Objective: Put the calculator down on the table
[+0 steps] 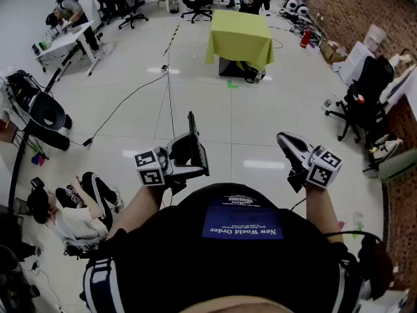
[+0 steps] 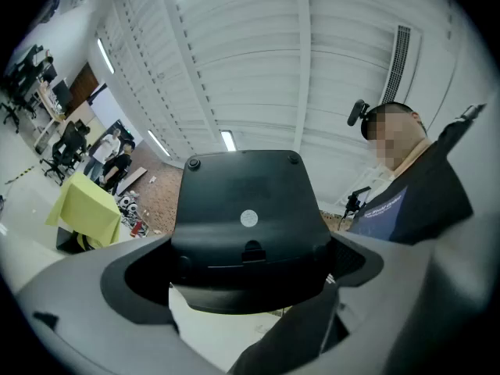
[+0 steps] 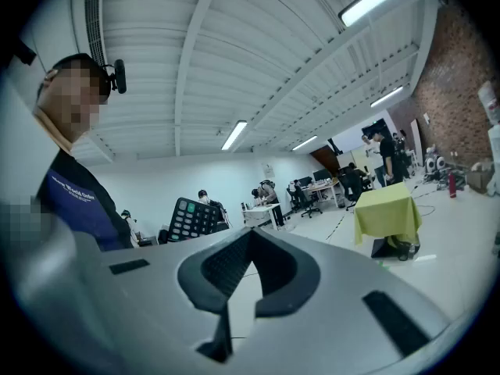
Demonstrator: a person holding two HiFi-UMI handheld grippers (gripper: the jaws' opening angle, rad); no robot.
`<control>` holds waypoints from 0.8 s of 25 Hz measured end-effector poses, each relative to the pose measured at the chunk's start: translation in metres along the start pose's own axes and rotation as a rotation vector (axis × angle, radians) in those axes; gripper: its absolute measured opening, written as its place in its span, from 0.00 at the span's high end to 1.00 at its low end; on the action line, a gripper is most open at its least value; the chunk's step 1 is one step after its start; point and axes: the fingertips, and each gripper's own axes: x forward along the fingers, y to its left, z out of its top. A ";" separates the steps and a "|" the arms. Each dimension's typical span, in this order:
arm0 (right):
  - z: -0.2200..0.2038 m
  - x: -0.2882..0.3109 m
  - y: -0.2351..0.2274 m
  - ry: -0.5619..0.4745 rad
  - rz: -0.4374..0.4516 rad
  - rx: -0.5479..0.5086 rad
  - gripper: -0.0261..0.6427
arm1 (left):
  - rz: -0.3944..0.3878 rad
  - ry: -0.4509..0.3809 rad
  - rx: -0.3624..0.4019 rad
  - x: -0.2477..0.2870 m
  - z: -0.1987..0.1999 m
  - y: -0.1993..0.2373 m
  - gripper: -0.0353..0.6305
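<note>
A black calculator (image 1: 193, 141) stands upright on edge between the jaws of my left gripper (image 1: 195, 152), held in the air in front of my chest. In the left gripper view its dark back (image 2: 246, 201) fills the gap between the wide-set jaws of the left gripper (image 2: 250, 268), which press on its sides. My right gripper (image 1: 291, 152) hangs to the right, jaws together and empty. From the right gripper (image 3: 248, 239) the keypad side of the calculator (image 3: 191, 219) shows at a distance. A table under a yellow-green cloth (image 1: 240, 36) stands several steps ahead on the white floor.
A person (image 1: 71, 207) sits on the floor at my left, beside a black chair (image 1: 45, 113). Cables (image 1: 166, 90) run across the floor toward the table. An office chair (image 1: 361, 90) and boxes stand by the brick wall at right. Desks (image 1: 65, 41) with people are at the back left.
</note>
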 end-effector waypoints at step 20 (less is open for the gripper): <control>0.009 0.051 -0.105 0.011 0.059 0.044 0.98 | 0.079 0.041 -0.027 0.040 0.003 0.092 0.06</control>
